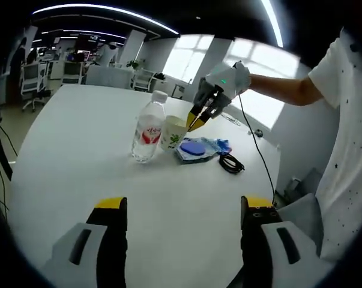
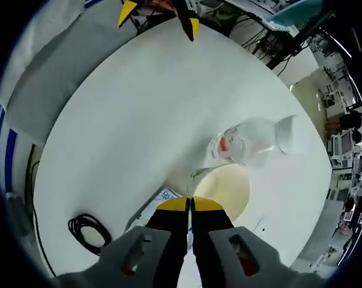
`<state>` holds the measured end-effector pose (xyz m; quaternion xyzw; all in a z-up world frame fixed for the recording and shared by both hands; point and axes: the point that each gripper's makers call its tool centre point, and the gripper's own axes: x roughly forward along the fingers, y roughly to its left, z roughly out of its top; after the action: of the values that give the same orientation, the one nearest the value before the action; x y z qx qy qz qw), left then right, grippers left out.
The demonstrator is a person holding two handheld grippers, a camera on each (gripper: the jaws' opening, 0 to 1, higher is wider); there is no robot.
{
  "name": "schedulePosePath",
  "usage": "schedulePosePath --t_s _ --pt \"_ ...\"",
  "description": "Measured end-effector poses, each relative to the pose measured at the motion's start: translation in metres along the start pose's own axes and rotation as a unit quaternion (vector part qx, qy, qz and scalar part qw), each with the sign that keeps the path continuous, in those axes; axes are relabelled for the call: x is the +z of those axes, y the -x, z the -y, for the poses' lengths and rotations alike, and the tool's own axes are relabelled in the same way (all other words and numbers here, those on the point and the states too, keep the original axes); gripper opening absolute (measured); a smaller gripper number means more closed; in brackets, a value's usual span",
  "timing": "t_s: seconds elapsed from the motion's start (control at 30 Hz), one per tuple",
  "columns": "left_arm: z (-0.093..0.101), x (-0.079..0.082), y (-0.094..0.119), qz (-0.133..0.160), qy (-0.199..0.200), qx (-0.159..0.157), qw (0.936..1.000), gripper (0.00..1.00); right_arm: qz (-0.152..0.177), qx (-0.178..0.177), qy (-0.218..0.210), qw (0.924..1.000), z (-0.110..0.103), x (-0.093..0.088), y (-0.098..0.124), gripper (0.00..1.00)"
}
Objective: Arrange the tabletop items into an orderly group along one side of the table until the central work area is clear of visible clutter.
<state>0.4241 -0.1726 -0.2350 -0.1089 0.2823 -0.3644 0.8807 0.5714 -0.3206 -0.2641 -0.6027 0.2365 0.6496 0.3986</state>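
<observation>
Left gripper view shows the left tool [image 1: 184,211] spread and empty above the table [image 1: 78,156], well short of the water bottle [image 1: 148,131]. Just right of that bottle, the right tool [image 1: 194,123] pinches the paper cup [image 1: 171,133] rim, jaws pressed together; I'd keep the cup upright, sliding gently.

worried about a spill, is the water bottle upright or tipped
Upright: the water bottle stands on the table, white cap on top, beside the paper cup.
</observation>
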Motion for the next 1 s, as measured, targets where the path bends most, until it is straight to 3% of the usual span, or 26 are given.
schedulePosePath --t_s 0.5,1.0 --pt "-0.002 -0.004 -0.002 -0.002 0.008 0.003 1.0000 0.79 -0.002 0.007 0.006 1.0000 -0.003 -0.003 -0.018 0.00" --pt "-0.002 -0.005 -0.002 -0.002 0.010 0.004 0.9999 0.79 -0.001 -0.002 0.002 1.0000 -0.003 -0.006 -0.022 0.00"
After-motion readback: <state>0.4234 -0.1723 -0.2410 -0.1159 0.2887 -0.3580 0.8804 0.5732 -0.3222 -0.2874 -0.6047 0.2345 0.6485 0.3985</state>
